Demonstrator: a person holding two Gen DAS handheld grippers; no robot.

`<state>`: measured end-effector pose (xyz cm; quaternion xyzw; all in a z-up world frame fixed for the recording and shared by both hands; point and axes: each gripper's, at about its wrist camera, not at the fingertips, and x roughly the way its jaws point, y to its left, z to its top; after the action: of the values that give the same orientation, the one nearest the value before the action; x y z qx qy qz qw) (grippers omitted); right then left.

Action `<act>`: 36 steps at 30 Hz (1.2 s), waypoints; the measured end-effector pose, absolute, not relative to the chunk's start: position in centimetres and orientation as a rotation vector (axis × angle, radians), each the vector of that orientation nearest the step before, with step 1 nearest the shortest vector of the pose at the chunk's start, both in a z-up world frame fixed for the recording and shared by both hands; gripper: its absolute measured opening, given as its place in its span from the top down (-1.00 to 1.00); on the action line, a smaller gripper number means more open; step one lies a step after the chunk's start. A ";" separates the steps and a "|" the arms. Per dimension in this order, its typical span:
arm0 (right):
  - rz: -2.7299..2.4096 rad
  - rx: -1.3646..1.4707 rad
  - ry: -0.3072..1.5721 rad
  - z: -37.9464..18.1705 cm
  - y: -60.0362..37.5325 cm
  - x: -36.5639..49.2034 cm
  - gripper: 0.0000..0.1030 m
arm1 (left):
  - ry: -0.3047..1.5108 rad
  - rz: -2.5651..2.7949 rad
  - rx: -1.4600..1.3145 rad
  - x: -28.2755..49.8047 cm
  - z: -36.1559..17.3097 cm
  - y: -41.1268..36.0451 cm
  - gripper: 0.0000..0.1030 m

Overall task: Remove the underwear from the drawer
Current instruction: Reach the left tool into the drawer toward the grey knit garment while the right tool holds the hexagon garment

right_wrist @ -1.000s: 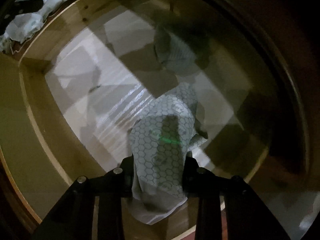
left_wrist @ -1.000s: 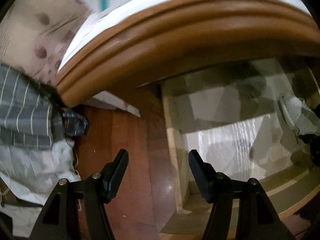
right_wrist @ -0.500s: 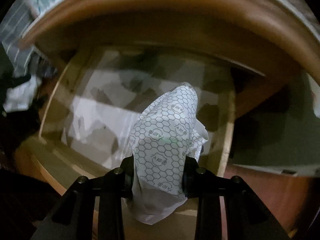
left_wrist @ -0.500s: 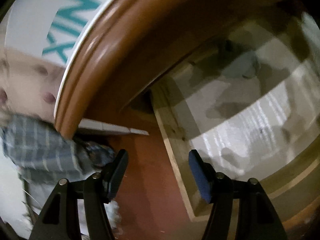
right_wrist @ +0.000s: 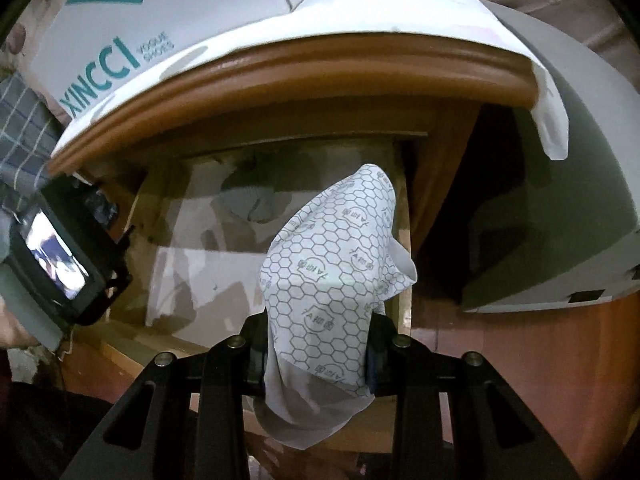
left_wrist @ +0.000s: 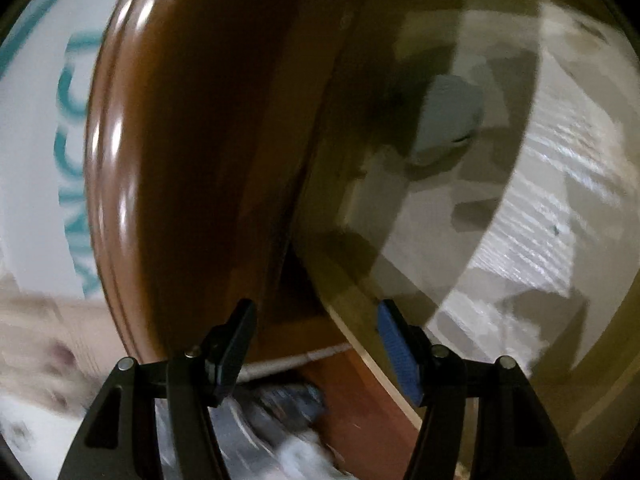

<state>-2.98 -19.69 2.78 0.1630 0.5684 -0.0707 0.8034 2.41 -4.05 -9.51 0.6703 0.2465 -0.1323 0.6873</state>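
My right gripper is shut on white underwear printed with a grey honeycomb pattern; the cloth hangs bunched between the pads, lifted above the open wooden drawer. A second pale grey garment lies at the back of the drawer, and shows in the left wrist view as a grey bundle. My left gripper stands open with nothing between its fingers, beside the drawer's side wall and rolled sideways. The left hand's camera unit shows at the left edge of the right wrist view.
The brown rounded top of the cabinet overhangs the drawer. On it sit a white shoe box with teal lettering and a white cloth hanging over the right corner. Checked fabric lies at the left. Reddish wood floor lies below.
My right gripper has risen out of the drawer with the honeycomb underwear and rolled, so the cabinet top came into view. My left gripper dropped and rolled, tilting the drawer and cabinet edge.
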 end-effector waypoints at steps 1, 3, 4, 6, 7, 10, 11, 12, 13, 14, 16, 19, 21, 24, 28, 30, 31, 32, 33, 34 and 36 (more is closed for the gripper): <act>-0.150 0.368 1.210 2.9 -19.9 -3.0 0.41 | 0.518 -0.319 1.537 2.1 -9.9 -4.1 -0.25; -0.153 0.390 1.199 3.6 -20.4 -3.1 0.41 | 0.469 -0.367 1.599 1.8 -10.5 -4.2 -0.25; -0.154 0.393 1.193 3.7 -20.4 -3.1 0.41 | 0.456 -0.393 1.628 1.6 -10.9 -4.3 -0.25; -0.159 0.384 1.178 4.2 -20.4 -3.1 0.41 | 0.399 -0.445 1.701 1.1 -11.6 -4.4 -0.25; -0.161 0.379 1.172 4.6 -20.5 -3.1 0.41 | 0.354 -0.462 1.751 0.9 -12.1 -4.4 -0.25; -0.160 0.392 1.157 4.9 -20.7 -3.2 0.40 | 0.238 -0.510 1.883 0.5 -13.3 -4.2 -0.25; -0.164 0.396 1.155 4.9 -20.8 -3.2 0.40 | 0.186 -0.528 1.928 0.3 -13.7 -4.1 -0.25; -0.166 0.397 1.154 4.9 -20.8 -3.2 0.40 | 0.148 -0.540 1.960 0.3 -14.1 -3.9 -0.25; -0.167 0.399 1.154 4.9 -20.9 -3.2 0.40 | 0.098 -0.559 2.002 0.2 -14.4 -3.8 -0.25; -0.164 0.405 1.151 4.9 -21.0 -3.2 0.40 | 0.049 -0.579 2.040 0.1 -14.7 -3.8 -0.25; -0.165 0.418 1.144 5.1 -21.2 -3.3 0.40 | -0.040 -0.607 2.097 0.0 -15.3 -3.6 -0.25; -0.168 0.407 1.139 5.2 -21.2 -3.3 0.40 | -0.206 -0.653 2.174 0.0 -16.4 -3.1 -0.25; -0.164 0.413 1.137 5.3 -21.2 -3.4 0.40 | -0.288 -0.685 2.222 0.1 -16.8 -3.2 -0.25; -0.170 0.430 1.136 5.2 -21.6 -3.7 0.40 | -0.336 -0.692 2.264 0.7 -17.4 -3.7 -0.25; -0.202 0.407 1.134 5.3 -21.9 -4.0 0.40 | -0.323 -0.705 2.271 1.6 -17.9 -4.3 -0.25; -0.218 0.390 1.138 5.4 -22.0 -4.0 0.40 | -0.323 -0.713 2.272 1.6 -18.3 -4.0 -0.25; -0.226 0.379 1.140 5.4 -21.9 -4.0 0.40 | -0.327 -0.718 2.276 1.5 -18.4 -4.1 -0.25; -0.233 0.357 1.144 5.4 -21.8 -3.9 0.40 | -0.329 -0.726 2.281 1.6 -18.5 -4.3 -0.25; -0.236 0.342 1.147 5.4 -21.6 -3.9 0.40 | -0.331 -0.732 2.280 1.5 -18.5 -4.6 -0.25; -0.238 0.334 1.149 5.4 -21.5 -3.9 0.40 | -0.331 -0.736 2.278 1.5 -18.6 -4.9 -0.25; -0.231 0.333 1.155 5.3 -21.4 -3.9 0.40 | -0.329 -0.739 2.279 1.6 -18.8 -5.0 -0.25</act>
<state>-3.93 -21.37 5.28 0.1564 0.5423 -0.1083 0.8184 1.56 -5.04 -18.79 0.8815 -0.1271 -0.2859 0.3538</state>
